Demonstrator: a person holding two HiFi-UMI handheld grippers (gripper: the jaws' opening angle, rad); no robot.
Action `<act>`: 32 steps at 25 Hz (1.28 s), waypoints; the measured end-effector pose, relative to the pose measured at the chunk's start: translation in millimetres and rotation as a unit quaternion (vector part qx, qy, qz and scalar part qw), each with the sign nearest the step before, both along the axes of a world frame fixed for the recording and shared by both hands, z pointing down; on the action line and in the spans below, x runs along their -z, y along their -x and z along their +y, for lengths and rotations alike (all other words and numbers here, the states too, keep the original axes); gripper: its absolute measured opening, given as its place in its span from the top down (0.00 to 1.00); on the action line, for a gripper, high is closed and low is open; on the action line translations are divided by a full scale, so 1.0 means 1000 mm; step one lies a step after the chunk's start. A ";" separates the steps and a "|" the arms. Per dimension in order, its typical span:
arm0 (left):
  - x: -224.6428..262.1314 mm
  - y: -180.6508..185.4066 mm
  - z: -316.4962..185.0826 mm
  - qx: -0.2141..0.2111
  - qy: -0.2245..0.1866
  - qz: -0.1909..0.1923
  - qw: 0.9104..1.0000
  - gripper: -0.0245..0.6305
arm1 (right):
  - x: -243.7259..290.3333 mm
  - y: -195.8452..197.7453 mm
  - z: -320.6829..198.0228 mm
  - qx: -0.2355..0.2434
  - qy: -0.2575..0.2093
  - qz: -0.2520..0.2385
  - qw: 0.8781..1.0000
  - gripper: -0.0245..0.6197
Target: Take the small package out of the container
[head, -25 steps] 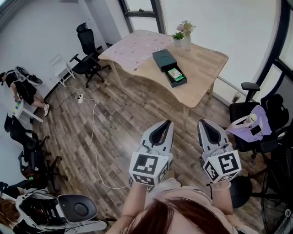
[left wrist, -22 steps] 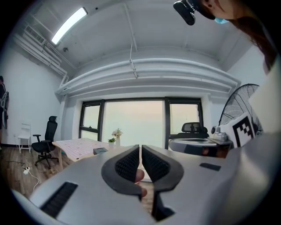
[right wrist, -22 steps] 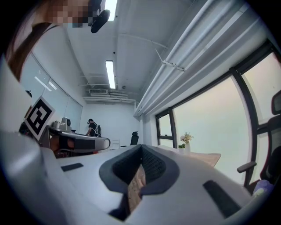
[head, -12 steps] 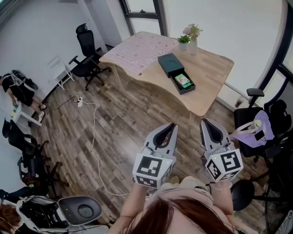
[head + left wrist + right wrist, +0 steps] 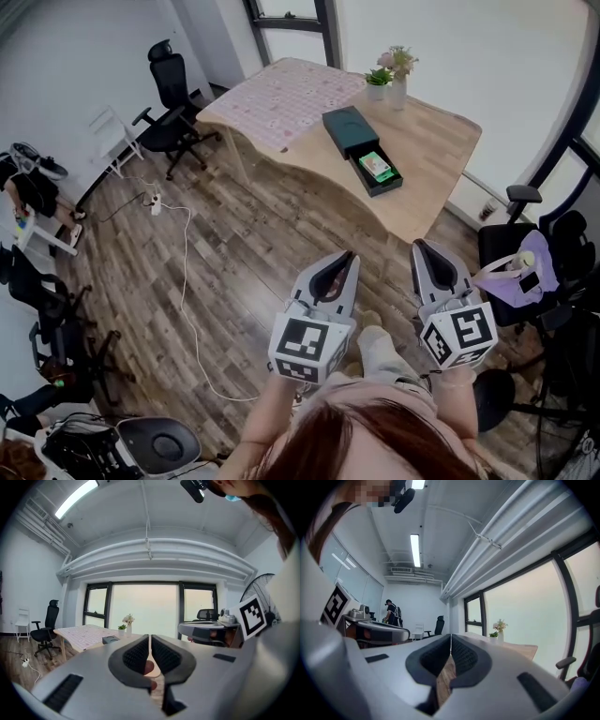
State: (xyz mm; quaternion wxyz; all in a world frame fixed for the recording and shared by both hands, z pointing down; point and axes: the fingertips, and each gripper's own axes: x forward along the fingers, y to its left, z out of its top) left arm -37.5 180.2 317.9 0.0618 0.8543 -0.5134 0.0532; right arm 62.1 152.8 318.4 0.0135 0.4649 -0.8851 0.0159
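Floor [image 5: 244,253] separates left gripper [image 5: 347,255] and right gripper [image 5: 420,246], fingers [image 5: 136,656] closed empty, from container [image 5: 345,127] on table [image 5: 431,159].

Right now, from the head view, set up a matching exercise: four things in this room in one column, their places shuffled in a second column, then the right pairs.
Things:
1. small package
2. vase of flowers
3. purple bag
4. power strip

Places:
A. on the floor, left of the table
B. in the open end of the dark container
C. on a black chair at the right
D. at the table's far edge

Pairs: 1-B, 2-D, 3-C, 4-A
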 end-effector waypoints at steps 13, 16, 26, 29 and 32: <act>-0.007 -0.003 -0.103 0.003 0.007 -0.005 1.000 0.93 | -0.015 0.002 -0.100 0.011 0.016 0.000 1.000 0.96; -0.007 -0.006 -0.128 0.002 0.007 -0.005 1.000 0.93 | -0.016 0.000 -0.125 0.012 0.020 0.001 1.000 0.96; -0.008 -0.016 -0.214 0.012 0.008 -0.008 1.000 0.93 | -0.022 -0.009 -0.207 0.020 0.026 0.014 0.999 0.96; -0.007 -0.019 -0.241 0.020 0.006 -0.007 1.000 0.93 | -0.025 -0.011 -0.233 0.029 0.025 0.017 0.999 0.95; -0.007 -0.019 -0.264 0.029 0.005 -0.007 1.000 0.93 | -0.028 -0.010 -0.256 0.038 0.027 0.021 0.999 0.95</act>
